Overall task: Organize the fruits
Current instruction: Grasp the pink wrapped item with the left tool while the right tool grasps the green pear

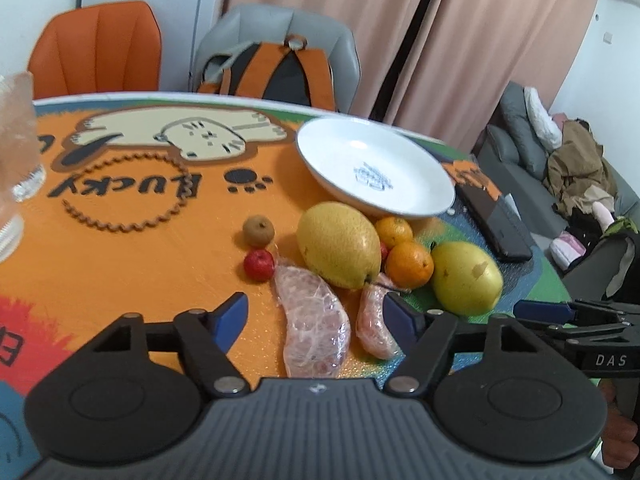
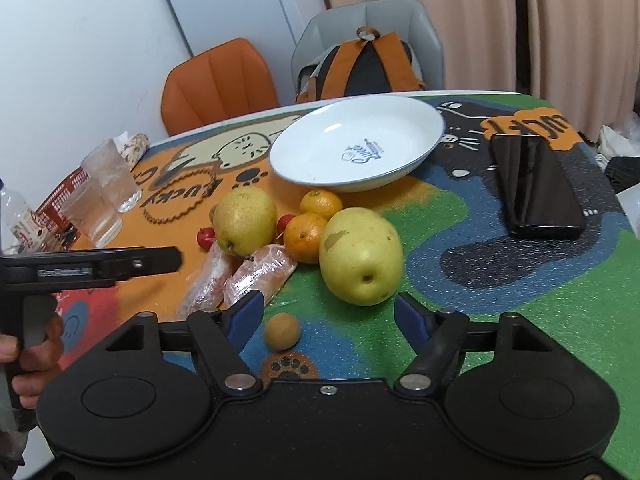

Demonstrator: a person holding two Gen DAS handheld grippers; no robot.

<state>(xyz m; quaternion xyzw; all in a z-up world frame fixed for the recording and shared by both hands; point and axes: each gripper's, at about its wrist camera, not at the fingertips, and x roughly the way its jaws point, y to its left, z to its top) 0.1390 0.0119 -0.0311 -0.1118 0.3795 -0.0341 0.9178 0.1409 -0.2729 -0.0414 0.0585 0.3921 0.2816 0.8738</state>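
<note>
A white plate [image 1: 420,196] [image 2: 404,132] sits empty at the back of the table. In front of it lie two yellow pears [image 1: 338,246] [image 1: 466,278], two oranges [image 1: 394,231] [image 1: 409,263], small red fruits [image 1: 259,265], a brown longan [image 1: 259,231] and two wrapped pomelo segments [image 1: 314,326] [image 1: 374,330]. My left gripper [image 1: 316,314] is open, its fingers either side of the segments. My right gripper [image 2: 330,312] is open just before the near pear [image 2: 360,254]; another longan [image 2: 282,331] lies between its fingers.
A black phone [image 2: 534,186] lies right of the plate. Two glasses [image 2: 104,196] stand at the left. An orange chair [image 1: 96,48] and a grey chair with a backpack [image 1: 272,74] stand behind the table. A sofa [image 1: 552,168] is at the right.
</note>
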